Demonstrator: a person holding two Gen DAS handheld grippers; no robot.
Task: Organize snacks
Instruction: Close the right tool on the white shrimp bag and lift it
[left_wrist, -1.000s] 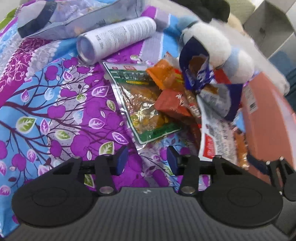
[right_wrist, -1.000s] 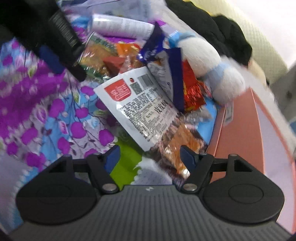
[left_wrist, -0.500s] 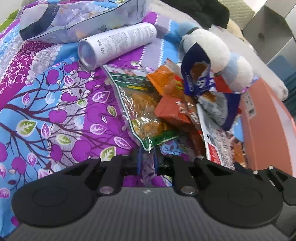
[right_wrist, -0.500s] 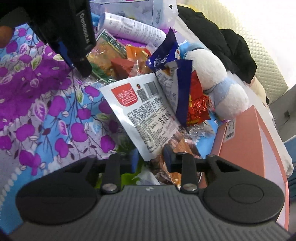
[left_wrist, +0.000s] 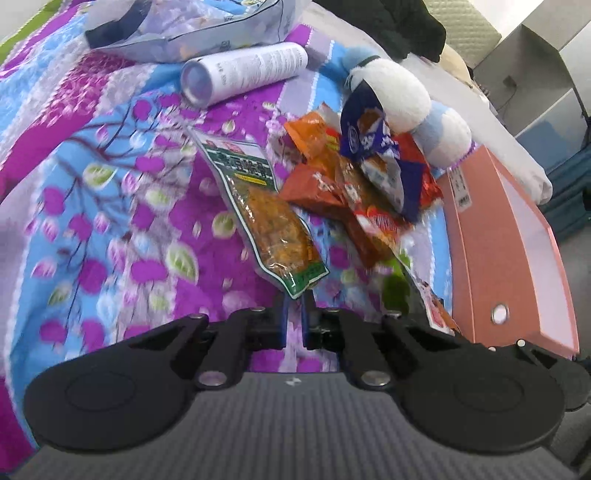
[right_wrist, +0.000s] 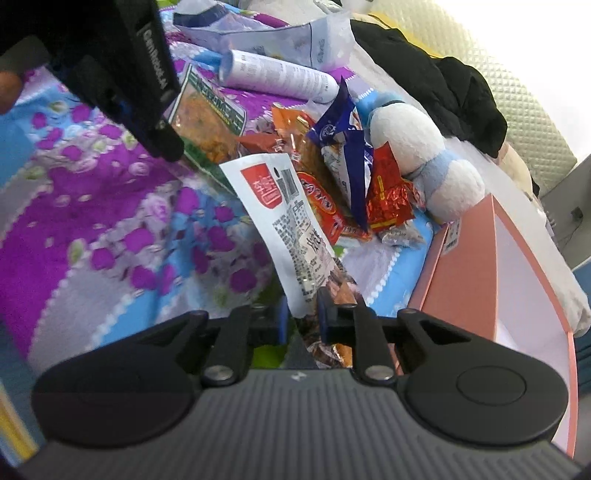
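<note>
Your left gripper (left_wrist: 294, 314), a black plastic two-finger tool, has blue pads on narrow fingers, two round disc housings either side and a grey ribbed body with a small pale logo. Silver screws sit at the linkage pivots. Your right gripper (right_wrist: 303, 317) is the same build (its view shows white lettering, too blurred to read, along the left one's black side).

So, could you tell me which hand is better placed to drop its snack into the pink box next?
Probably the right: the right gripper, closing on the white packet, sits beside the pink box.
</note>
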